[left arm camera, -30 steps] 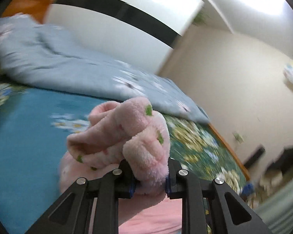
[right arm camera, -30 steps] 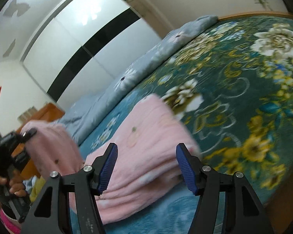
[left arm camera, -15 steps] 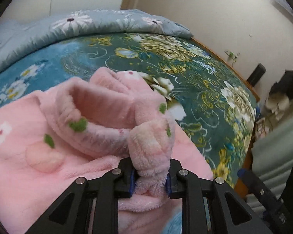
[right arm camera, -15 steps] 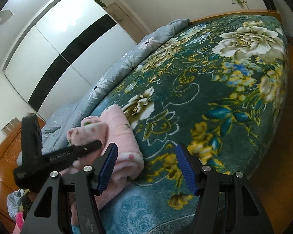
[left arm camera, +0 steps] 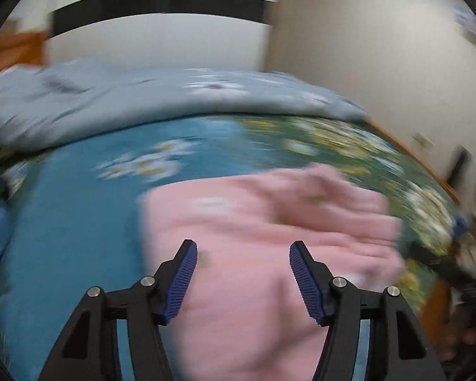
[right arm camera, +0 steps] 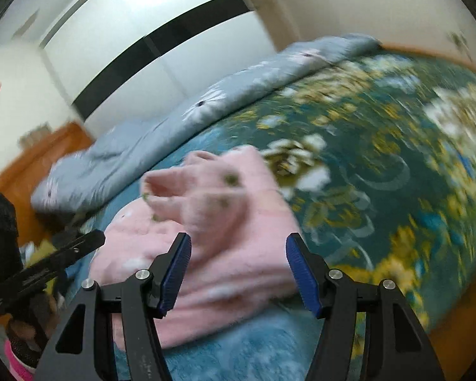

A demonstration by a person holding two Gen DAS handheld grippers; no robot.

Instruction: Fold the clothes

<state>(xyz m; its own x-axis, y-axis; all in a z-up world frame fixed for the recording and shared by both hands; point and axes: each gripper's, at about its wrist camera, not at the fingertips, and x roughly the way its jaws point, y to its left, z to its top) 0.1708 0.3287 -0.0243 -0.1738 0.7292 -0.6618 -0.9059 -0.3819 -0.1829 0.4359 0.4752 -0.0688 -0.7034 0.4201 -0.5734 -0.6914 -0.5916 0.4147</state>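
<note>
Left wrist view first: my left gripper [left arm camera: 242, 254] has its two blue pads wide apart and nothing between them. It hangs over the pink fluffy garment [left arm camera: 263, 231], which lies on the flowery bedspread [left arm camera: 79, 206]. The picture is blurry, so I cannot see small folds. The garment's left edge is a straight line, with lots of bare blue bedspread past it. Beyond the garment's far edge lies a grey quilt [left arm camera: 142, 101], bunched along the back of the bed.

From the right wrist view, my right gripper [right arm camera: 238, 257] is spread wide too and holds nothing. The pink fluffy garment [right arm camera: 225, 238] sits under it, with a lumpy bit poking up on top. To the garment's right, the flowery bedspread [right arm camera: 380, 165] runs wide and bare. My left gripper [right arm camera: 47, 263] shows at the garment's left edge.
</note>
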